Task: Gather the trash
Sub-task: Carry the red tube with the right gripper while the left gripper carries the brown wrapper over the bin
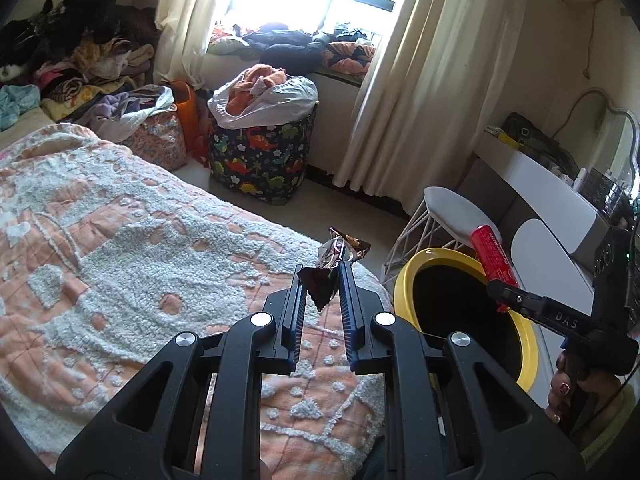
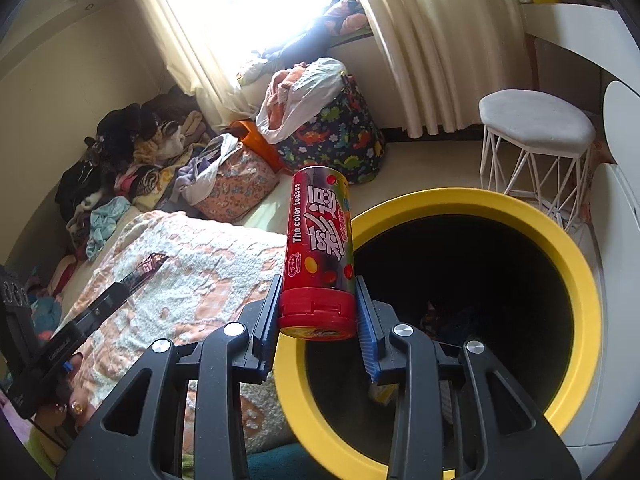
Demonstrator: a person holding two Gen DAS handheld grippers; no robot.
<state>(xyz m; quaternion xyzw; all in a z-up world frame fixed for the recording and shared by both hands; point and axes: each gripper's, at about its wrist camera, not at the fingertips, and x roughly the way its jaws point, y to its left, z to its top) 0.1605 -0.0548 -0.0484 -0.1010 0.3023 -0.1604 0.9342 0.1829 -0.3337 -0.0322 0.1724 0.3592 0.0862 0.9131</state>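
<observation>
Here, left hand-held gripper [image 1: 323,276] clamped on a crumpled wrapper [image 1: 334,258], right hand-held gripper [image 2: 318,304] on a red candy tube [image 2: 319,248].

- Red candy tube [image 2: 320,252], clamped between the fingers of your right gripper [image 2: 318,312]: you can read "The color teases" in white English lettering running lengthwise along its side.
- Same tube, just beside that line: large white Chinese characters, the clearest being "逗"; the remainder you cannot make out with certainty.
- Same tube, near the cap end: a small round white brand emblem, too small to read.
- Right gripper body, seen off to the right of your left gripper [image 1: 323,280]: raised letters "DAS" on the black arm.
- Wrapper [image 1: 334,258] in your left gripper: no legible print.
</observation>
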